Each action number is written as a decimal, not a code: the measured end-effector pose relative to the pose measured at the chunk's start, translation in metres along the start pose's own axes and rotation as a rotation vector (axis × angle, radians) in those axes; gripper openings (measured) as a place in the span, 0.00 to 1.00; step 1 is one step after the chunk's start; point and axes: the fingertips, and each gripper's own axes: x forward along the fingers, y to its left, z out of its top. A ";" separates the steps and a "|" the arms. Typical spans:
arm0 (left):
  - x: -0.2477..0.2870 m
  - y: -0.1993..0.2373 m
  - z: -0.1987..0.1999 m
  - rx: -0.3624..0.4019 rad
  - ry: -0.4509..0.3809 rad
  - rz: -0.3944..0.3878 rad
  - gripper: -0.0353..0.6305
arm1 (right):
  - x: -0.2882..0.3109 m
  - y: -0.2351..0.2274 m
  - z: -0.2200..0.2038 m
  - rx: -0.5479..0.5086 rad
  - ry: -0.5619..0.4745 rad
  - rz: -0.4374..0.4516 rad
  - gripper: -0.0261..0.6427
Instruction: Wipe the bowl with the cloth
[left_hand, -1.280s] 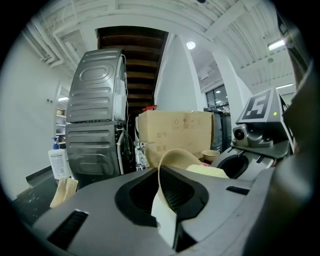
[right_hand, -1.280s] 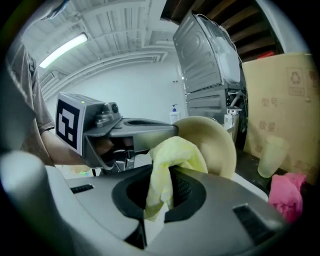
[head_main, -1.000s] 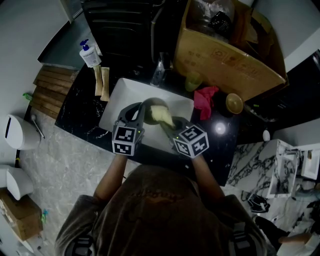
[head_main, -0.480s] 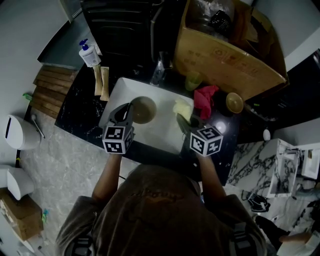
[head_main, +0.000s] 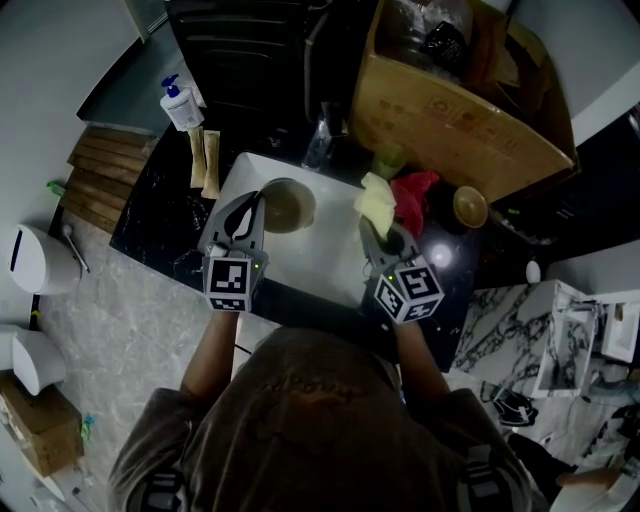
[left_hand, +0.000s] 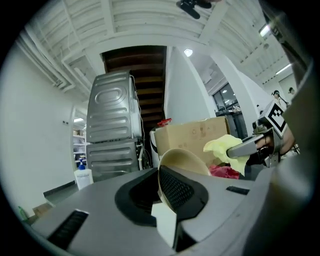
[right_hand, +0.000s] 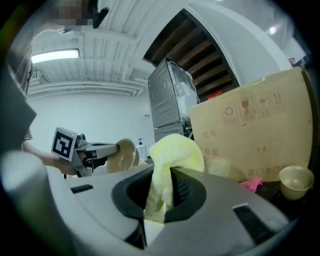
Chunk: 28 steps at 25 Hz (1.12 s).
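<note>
While arms apart, fwd: L tool tight on bowl rim, R tool tight on cloth.

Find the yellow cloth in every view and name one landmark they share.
Head view: yellow cloth right of centre, beside the red cloth.
Left gripper view: cloth right of middle, held by the right gripper.
Right gripper view: cloth dead centre, between that gripper's tongs.
Shared landmark: the cardboard box.
</note>
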 end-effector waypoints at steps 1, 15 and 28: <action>-0.002 0.001 0.008 0.009 -0.033 0.003 0.09 | -0.001 0.001 0.006 -0.018 -0.023 -0.008 0.08; -0.032 -0.010 0.067 -0.006 -0.309 -0.026 0.09 | -0.016 0.018 0.050 -0.160 -0.245 -0.100 0.08; -0.031 -0.009 0.057 -0.043 -0.279 -0.021 0.09 | -0.014 0.019 0.045 -0.141 -0.221 -0.092 0.08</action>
